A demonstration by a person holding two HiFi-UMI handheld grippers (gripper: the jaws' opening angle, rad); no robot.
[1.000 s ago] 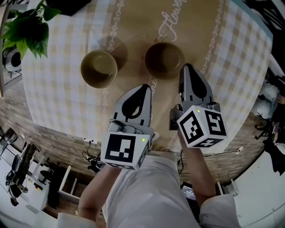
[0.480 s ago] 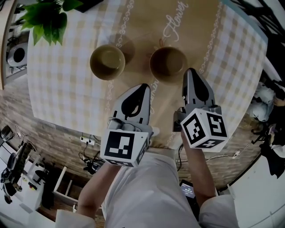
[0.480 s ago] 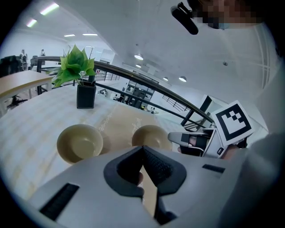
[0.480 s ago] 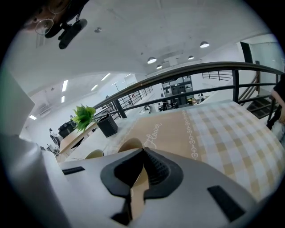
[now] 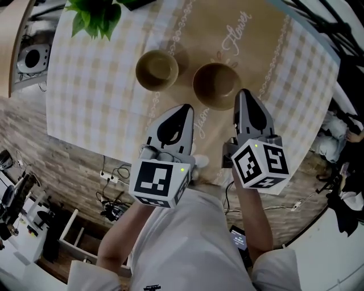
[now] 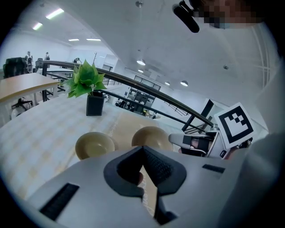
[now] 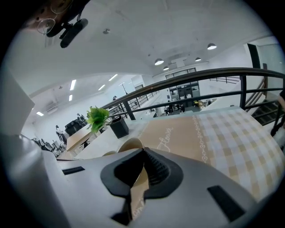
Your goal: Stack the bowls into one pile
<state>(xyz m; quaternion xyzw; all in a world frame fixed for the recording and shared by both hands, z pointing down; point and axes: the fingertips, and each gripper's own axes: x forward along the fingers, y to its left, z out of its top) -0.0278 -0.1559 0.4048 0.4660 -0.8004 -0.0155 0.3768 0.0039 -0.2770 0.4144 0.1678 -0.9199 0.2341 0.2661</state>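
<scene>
The tan runner (image 5: 193, 23) has "Flower" in white script beyond the bowls. There's a second word by the grippers, but it's mostly hidden. Checked cloth (image 5: 85, 96) on both sides, plenty of free room there. The two bowls are round, smooth and beige, sitting side by side with a gap: left bowl (image 5: 157, 69) at the runner's edge, right bowl (image 5: 216, 85) on it. Left gripper (image 5: 185, 108) and right gripper (image 5: 243, 92) both have their jaws pressed together on nothing, near the table's front edge. The right one is just short of the right bowl. Leafy plant (image 5: 94, 14) at the far left.
</scene>
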